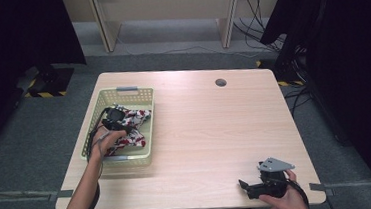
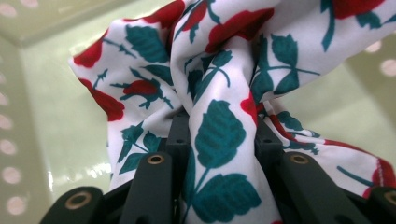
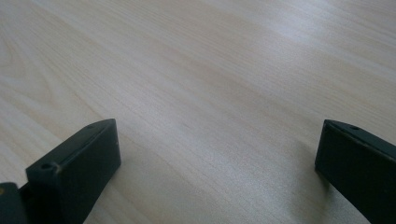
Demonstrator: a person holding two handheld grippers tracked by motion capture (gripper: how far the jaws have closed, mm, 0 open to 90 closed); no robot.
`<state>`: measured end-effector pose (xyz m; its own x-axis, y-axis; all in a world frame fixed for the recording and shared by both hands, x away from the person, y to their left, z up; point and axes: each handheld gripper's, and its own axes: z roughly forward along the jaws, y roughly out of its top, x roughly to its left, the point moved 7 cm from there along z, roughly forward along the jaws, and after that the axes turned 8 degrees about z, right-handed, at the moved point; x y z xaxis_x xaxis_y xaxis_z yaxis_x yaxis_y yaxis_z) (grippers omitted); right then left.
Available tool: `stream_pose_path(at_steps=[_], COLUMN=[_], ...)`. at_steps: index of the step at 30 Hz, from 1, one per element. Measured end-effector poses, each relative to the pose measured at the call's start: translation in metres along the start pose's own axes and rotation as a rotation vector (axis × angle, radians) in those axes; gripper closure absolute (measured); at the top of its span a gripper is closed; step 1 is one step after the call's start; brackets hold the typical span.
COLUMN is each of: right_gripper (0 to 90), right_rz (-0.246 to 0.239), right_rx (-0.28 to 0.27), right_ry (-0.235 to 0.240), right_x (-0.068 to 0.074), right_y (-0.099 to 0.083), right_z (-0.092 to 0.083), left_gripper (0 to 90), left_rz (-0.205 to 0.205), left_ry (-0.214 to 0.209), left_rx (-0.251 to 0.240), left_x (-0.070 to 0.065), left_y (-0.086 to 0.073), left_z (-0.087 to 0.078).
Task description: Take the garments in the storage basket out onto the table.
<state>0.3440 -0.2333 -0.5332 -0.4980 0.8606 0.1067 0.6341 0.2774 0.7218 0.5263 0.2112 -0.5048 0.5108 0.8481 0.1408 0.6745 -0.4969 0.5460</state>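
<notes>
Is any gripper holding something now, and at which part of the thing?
The left gripper pinches a bunched fold of the rose-print cloth inside the green basket. The right gripper holds nothing.

Probably a lab: black curtains (image 1: 12, 33), floor cables (image 1: 262, 23).

In the left gripper view the rose-print cloth (image 2: 219, 135) bunched between the jaws hides their tips and runs off the top and right edges. The basket (image 2: 60, 126) behind it is blurred, its holes mere pale spots. In the right gripper view, the 2 jaws are cut off by the bottom edge.
</notes>
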Motion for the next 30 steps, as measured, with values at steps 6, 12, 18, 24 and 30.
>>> stream_pose_path(at_steps=[6,12,18,24,30], right_gripper=[0.6,0.6,0.6,0.6,0.6], right_rz=[0.001,0.001,0.001,0.001,0.001], right_rx=[0.0,0.0,0.0,0.0,0.0], right_ry=[-0.001,-0.001,-0.001,-0.001,-0.001], right_x=[0.0,0.0,0.0,0.0,0.0], right_y=[0.0,0.0,0.0,0.0,0.0], right_z=[0.0,0.0,0.0,0.0,0.0], left_gripper=[67.5,67.5,67.4,67.3,67.2], left_rz=[0.062,0.089,0.084,0.087,0.115], left_ry=[0.013,0.038,-0.004,-0.102,-0.133], left_rx=[-0.043,-0.078,-0.11,-0.161,-0.191], left_x=[-0.004,-0.004,-0.004,-0.02,-0.034], left_y=[0.018,0.034,0.041,0.048,0.06], left_z=[-0.029,-0.056,-0.075,-0.091,-0.102])
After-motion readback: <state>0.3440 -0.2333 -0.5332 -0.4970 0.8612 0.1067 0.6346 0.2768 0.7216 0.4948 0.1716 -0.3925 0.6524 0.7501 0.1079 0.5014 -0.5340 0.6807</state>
